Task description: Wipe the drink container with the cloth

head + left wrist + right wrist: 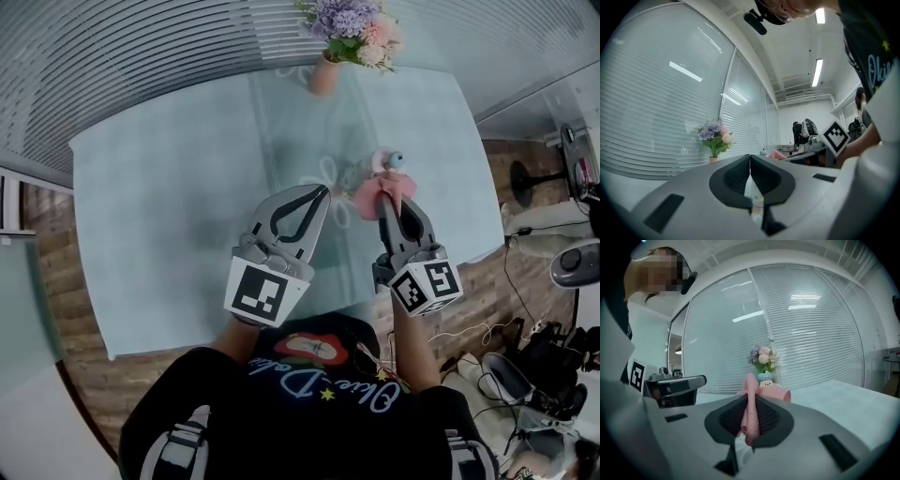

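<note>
The drink container (387,161) stands on the table with a blue-and-pink cartoon figure as its cap (765,378). A pink cloth (382,190) covers most of its body. My right gripper (385,200) is shut on the pink cloth (750,420), and the cloth's free end lies against the container just beyond the jaws. My left gripper (324,192) hovers a little left of the container with its jaws shut tip to tip and nothing between them. In the left gripper view the cap (763,151) and the cloth (777,153) show beyond the jaws to the right.
A vase of purple and pink flowers (328,66) stands at the table's far edge. The pale blue table (159,206) has a patterned runner down its middle. Window blinds line the far side. Cables and gear lie on the floor at right (544,366).
</note>
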`<state>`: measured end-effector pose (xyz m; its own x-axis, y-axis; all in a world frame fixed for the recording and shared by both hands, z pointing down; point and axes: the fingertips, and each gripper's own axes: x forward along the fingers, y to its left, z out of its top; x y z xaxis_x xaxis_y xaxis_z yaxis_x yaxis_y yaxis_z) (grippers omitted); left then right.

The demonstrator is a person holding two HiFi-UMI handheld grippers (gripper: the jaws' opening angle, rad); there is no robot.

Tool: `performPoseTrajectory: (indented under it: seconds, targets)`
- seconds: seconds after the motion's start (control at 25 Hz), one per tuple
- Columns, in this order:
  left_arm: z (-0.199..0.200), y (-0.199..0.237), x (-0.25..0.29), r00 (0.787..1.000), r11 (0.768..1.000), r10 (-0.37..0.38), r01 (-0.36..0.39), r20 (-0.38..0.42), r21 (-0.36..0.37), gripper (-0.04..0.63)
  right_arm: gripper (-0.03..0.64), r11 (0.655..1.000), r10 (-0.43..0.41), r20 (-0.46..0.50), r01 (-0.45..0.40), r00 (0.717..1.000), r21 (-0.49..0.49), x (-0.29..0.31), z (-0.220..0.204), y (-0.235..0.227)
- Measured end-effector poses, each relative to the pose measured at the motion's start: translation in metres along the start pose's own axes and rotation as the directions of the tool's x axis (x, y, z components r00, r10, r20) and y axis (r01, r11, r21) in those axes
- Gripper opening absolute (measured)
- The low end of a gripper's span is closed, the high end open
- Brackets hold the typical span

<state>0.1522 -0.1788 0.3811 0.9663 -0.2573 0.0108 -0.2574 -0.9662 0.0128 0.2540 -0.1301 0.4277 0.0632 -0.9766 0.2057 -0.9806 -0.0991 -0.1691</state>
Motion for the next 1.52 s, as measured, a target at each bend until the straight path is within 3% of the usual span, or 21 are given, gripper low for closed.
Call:
performPoseTrajectory:
  seconds: [0.64, 1.04, 1.24, 1.52]
  targets:
    - [-0.001, 0.004, -0.009, 0.999, 0.999, 0.042, -0.042, -0.026, 0.0, 0.003, 0.028, 0.995, 0.002, -0.09, 0.007, 0.996, 0.096, 0.011, -0.041, -0.004]
    - [0.0, 0.012, -0.012, 0.997, 0.997, 0.081, -0.081, -0.018, 0.002, 0.003, 0.028, 0.987, 0.018, -0.21, 0.016, 0.978, 0.157, 0.021, -0.084, -0.01]
    - [0.002, 0.016, -0.017, 0.995, 0.995, 0.101, -0.101, -0.007, 0.011, 0.003, 0.028, 0.989, 0.032, -0.271, 0.009, 0.962, 0.146, 0.025, -0.098, -0.009]
    - [0.005, 0.022, -0.026, 0.99, 0.99, 0.14, -0.14, -0.009, 0.003, 0.003, 0.028, 0.997, 0.035, -0.4, -0.004, 0.916, 0.079, 0.029, -0.121, -0.009]
